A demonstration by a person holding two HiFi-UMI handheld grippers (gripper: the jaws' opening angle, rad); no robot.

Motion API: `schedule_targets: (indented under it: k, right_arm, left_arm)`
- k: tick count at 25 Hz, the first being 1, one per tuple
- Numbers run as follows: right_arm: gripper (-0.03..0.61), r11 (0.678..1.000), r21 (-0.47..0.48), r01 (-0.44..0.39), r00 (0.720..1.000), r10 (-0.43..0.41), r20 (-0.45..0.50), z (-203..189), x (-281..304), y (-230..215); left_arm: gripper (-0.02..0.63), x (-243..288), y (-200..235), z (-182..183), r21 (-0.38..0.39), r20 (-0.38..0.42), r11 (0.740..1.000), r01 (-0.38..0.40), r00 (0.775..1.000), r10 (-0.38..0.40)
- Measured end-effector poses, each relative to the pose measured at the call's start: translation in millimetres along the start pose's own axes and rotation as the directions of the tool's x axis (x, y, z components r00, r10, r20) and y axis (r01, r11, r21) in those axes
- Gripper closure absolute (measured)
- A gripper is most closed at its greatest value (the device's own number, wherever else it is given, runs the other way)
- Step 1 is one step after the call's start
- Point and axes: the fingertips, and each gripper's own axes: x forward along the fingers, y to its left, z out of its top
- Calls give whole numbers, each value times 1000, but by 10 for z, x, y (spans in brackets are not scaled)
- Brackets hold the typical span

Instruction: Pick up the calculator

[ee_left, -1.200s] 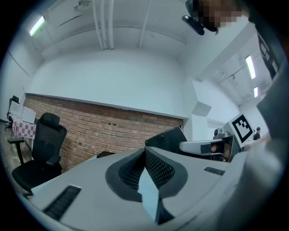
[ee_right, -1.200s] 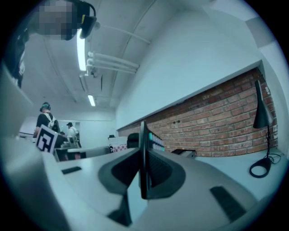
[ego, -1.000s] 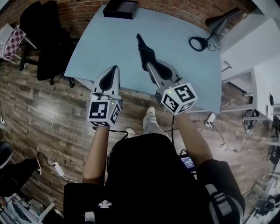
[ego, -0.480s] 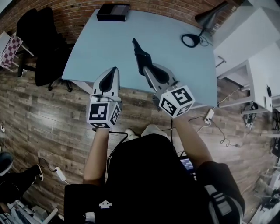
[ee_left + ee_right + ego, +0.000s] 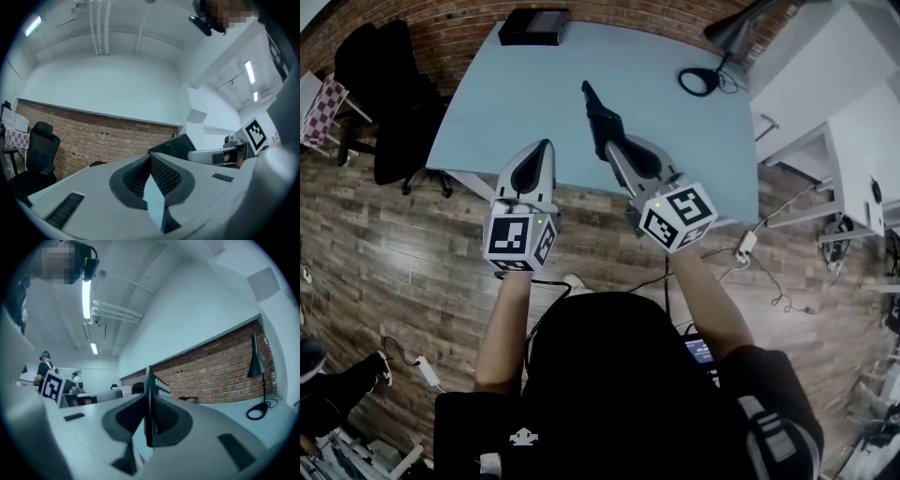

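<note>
The calculator is a thin dark slab, held on edge above the pale blue table. My right gripper is shut on its near end. In the right gripper view the calculator stands edge-on between the pads, with its keys showing on the right face. My left gripper hovers at the table's front edge, to the left of the right one, shut with nothing in it. In the left gripper view its tips meet, and the calculator shows to the right.
A black box lies at the table's far edge. A desk lamp with a ring base stands at the far right corner. A black office chair is left of the table, and white cabinets are to the right. Cables lie on the wooden floor.
The whole view has shifted a little as the person moves by the table. Both grippers keep their pose, and the right one still holds the calculator.
</note>
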Motion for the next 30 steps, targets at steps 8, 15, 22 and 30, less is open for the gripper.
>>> schedule_targets:
  k: [8, 15, 22, 30]
  right_arm:
    - [531, 1000, 14, 3, 1000, -3, 5, 55, -476, -83]
    - [531, 1000, 21, -1, 1000, 1, -10, 8, -881, -71]
    - [531, 1000, 20, -13, 1000, 13, -2, 41, -1168, 16]
    - [531, 999, 19, -30, 1000, 30, 6, 33, -1492, 89]
  left_arm:
    - [606, -50, -518, 13, 2, -6, 1000, 19, 1000, -19]
    - [604, -173, -945, -72, -1, -21, 1000, 30, 999, -30]
    - [604, -353, -1204, -44, 12, -20, 1000, 24, 1000, -24]
    - [604, -566, -1472, -59, 22, -22, 1000, 4, 1000, -3]
